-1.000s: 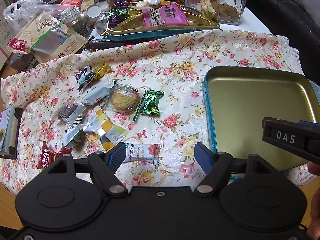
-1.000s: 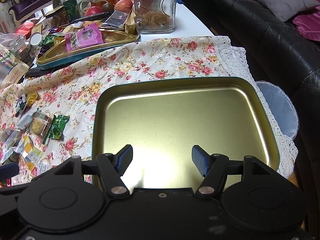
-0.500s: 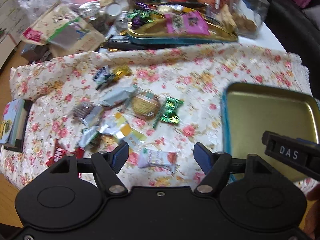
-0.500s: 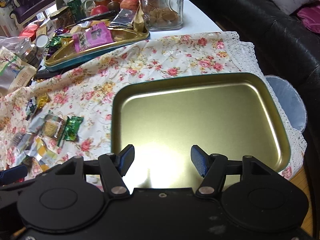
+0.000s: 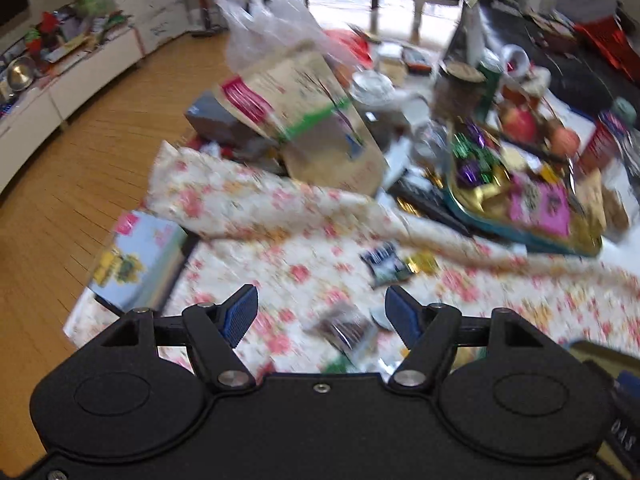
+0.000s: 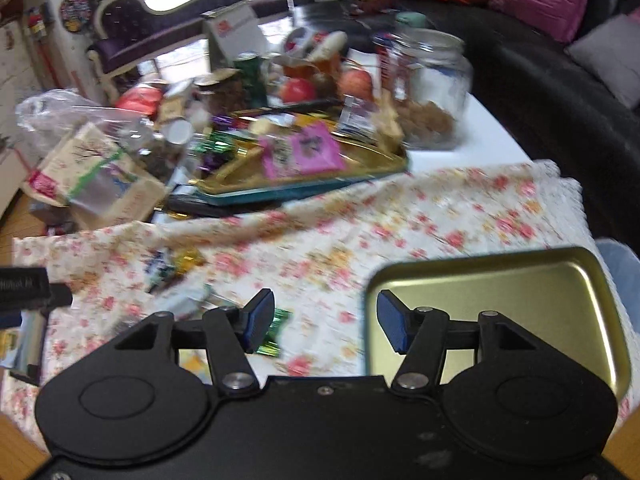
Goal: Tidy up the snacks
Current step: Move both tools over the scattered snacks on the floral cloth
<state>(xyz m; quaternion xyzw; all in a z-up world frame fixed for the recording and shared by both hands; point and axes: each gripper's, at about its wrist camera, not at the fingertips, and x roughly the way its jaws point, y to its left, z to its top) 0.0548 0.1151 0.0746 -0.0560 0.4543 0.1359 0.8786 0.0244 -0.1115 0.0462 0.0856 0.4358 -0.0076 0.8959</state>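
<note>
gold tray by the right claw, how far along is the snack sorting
Nothing looks done: the gold tray holds no snacks. Nothing is in hand either; the left claw and right claw are both open. Still to move: the loose snacks on the floral cloth, such as the green candy and the dark packet.

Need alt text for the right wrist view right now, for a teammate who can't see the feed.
The right gripper, open and holding nothing, hovers over a floral tablecloth between an empty gold metal tray at right and a green foil candy among scattered wrapped snacks at left. Behind, blurred, stand a gold dish of sweets and a glass jar.
</note>
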